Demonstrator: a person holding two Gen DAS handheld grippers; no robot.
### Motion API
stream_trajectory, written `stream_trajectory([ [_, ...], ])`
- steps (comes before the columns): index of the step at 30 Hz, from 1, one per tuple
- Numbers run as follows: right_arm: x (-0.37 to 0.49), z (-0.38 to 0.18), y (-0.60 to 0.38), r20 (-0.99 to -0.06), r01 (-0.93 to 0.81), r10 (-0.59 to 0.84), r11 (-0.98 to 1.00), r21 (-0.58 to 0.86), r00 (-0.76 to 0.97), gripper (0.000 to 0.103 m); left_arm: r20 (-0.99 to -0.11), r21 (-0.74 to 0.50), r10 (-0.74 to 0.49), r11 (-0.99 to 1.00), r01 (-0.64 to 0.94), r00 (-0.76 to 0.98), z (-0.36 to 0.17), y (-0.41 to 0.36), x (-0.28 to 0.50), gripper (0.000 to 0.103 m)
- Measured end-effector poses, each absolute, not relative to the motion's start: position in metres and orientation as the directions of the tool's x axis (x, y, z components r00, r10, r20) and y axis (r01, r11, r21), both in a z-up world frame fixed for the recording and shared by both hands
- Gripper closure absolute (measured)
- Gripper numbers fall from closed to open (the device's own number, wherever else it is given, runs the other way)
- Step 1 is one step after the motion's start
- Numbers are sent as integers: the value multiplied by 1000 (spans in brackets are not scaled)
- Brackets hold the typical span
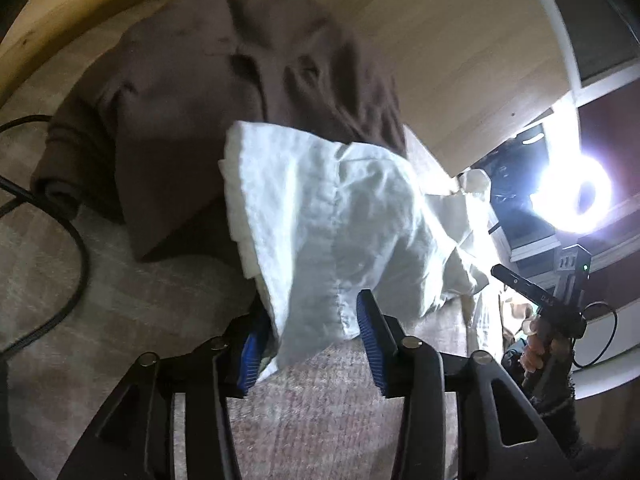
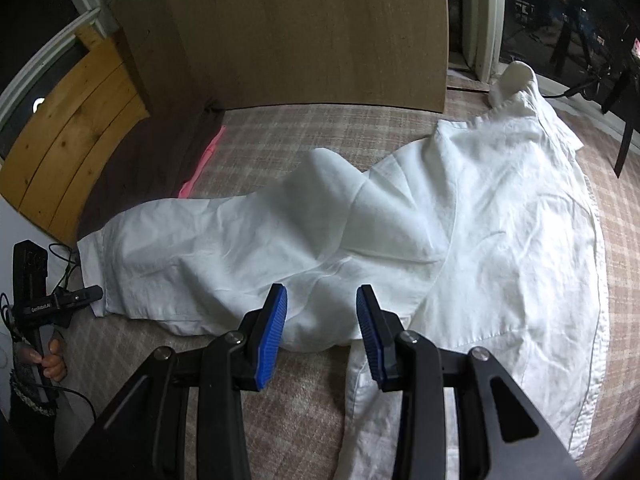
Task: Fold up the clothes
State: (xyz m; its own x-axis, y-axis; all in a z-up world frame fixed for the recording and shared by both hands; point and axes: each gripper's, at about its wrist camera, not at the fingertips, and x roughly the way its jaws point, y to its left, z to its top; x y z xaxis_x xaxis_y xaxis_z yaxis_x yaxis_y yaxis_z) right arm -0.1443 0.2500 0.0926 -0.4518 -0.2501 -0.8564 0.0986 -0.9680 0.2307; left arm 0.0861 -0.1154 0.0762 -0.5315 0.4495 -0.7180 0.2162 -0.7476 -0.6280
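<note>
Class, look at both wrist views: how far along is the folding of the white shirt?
Done: a brown garment lies bundled aside. In hand: the white linen shirt lies on the checked cover, one sleeve across its body; its cuff sits between the left gripper pads. The right gripper is open. Left: remaining folds.

A plaid bedcover (image 2: 304, 136) stretches underneath, pale wooden panel (image 2: 304, 28) standing behind it. Knotty pine boards (image 2: 76, 136) at the left, dark windows (image 2: 560, 12) in white frames, and a ring light (image 1: 576, 196) blazing hard at the right.
</note>
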Motion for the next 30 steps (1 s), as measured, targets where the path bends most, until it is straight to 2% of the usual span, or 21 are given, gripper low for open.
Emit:
stream_trajectory([
  [2, -144, 93, 248, -857, 102, -250, -968, 228, -451, 67, -716, -622, 439, -755, 209, -542, 74, -116, 86, 78],
  [3, -144, 92, 247, -857, 104, -245, -969, 222, -452, 67, -719, -628, 447, -747, 221, -532, 72, -117, 82, 101],
  [12, -153, 88, 245, -859, 93, -230, -973, 211, -458, 67, -597, -695, 510, -714, 83, -620, 147, -137, 107, 100],
  [15, -163, 77, 244, -862, 79, -227, -973, 215, -454, 67, -611, -651, 482, -757, 52, -628, 162, -134, 99, 100],
  [21, -180, 42, 247, -902, 51, -255, -966, 253, -347, 67, -667, -615, 456, -783, 90, -589, 145, -127, 79, 100],
  [26, -165, 81, 283, -826, 16, -300, -943, 333, -478, 68, -636, -617, 462, -785, 48, -618, 170, -122, 86, 100],
  [29, -150, 107, 321, -784, -47, -279, -930, 365, -554, 87, -619, -591, 461, -806, -10, -636, 195, -101, 86, 100],
  [30, -143, 113, 332, -776, -56, -281, -925, 375, -564, 87, -619, -577, 456, -816, -23, -639, 203, -93, 84, 100],
])
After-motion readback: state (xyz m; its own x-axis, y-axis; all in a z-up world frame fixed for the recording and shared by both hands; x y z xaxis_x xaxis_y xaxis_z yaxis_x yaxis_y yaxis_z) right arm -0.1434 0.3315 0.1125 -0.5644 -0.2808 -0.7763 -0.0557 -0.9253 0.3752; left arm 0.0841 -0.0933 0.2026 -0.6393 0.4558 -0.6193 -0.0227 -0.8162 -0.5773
